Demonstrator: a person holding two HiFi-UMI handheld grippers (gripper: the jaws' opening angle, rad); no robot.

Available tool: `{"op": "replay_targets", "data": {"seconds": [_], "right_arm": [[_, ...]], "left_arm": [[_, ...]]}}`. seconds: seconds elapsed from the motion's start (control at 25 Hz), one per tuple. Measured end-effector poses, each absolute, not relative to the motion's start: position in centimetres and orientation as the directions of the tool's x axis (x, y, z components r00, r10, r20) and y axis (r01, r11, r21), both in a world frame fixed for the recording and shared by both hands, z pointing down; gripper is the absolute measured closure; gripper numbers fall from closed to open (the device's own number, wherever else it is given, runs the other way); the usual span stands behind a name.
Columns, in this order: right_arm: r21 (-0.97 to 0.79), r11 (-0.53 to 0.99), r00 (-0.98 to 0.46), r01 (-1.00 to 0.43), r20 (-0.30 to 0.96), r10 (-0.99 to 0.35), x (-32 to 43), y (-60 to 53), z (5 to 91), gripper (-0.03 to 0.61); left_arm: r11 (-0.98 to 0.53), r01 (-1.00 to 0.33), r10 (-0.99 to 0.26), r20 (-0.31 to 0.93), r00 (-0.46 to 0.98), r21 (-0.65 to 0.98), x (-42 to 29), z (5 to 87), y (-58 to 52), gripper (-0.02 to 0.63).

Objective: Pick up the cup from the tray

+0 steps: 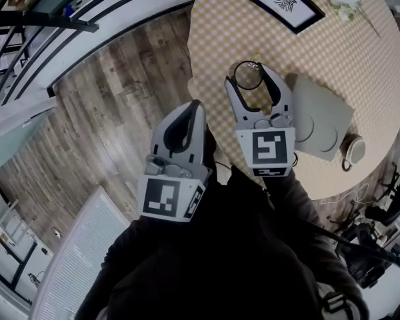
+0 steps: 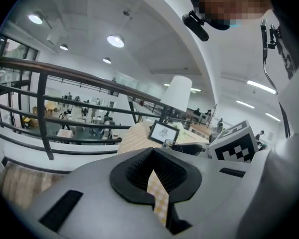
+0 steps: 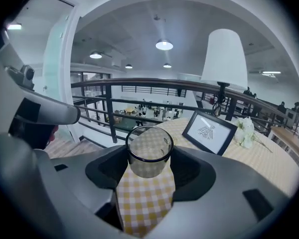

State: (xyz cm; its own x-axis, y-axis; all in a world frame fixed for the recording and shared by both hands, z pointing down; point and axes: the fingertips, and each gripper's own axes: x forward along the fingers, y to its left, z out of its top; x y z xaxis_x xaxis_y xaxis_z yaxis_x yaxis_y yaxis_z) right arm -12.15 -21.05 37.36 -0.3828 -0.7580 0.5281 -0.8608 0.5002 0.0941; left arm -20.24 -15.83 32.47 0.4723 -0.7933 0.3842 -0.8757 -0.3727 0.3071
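Our right hand-held gripper (image 1: 251, 80) is closed on the cup (image 1: 247, 74), a clear glass with a dark rim. In the right gripper view the cup (image 3: 149, 151) sits upright between the two jaws, which press its sides, and the checked cloth of the surface (image 3: 144, 198) shows through it and below it. From the head view the cup is off the tray (image 1: 323, 115): it is over the checked surface (image 1: 220, 39), just left of the grey tray, and we cannot tell whether its base touches the cloth. A second cup (image 1: 352, 151) stands on the surface just beside the tray's near right edge. A black frame (image 1: 287, 2) lies farther back on the surface, and in the right gripper view the frame (image 3: 209, 132) stands beyond the cup, below a white lamp (image 3: 224, 59). Our left hand-held gripper (image 1: 195, 109) has its jaws pressed together with nothing between them; in the left gripper view only a thin slit remains between them. It is over the wooden floor (image 1: 113, 105), near the surface's edge and apart from the cup.
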Motion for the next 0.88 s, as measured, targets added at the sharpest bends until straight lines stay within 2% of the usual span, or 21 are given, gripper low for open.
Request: {"op": "replay_targets", "data": {"seconds": [0.68,0.88], "right_arm": [[0.061,0.538,-0.38,-0.841,0.64,-0.667,-13.5,-21.9,44.0,0.321],[0.065,0.534,-0.376,-0.843,0.637,-0.673,-13.5,-21.9,44.3,0.321]], "left_arm": [[-0.286,-0.9,-0.787,0.456,0.416,0.328,-23.1,35.7,-15.9,0.609],[-0.281,-0.902,-0.789,0.456,0.411,0.327,-23.3,35.8,-15.7,0.609]]}}
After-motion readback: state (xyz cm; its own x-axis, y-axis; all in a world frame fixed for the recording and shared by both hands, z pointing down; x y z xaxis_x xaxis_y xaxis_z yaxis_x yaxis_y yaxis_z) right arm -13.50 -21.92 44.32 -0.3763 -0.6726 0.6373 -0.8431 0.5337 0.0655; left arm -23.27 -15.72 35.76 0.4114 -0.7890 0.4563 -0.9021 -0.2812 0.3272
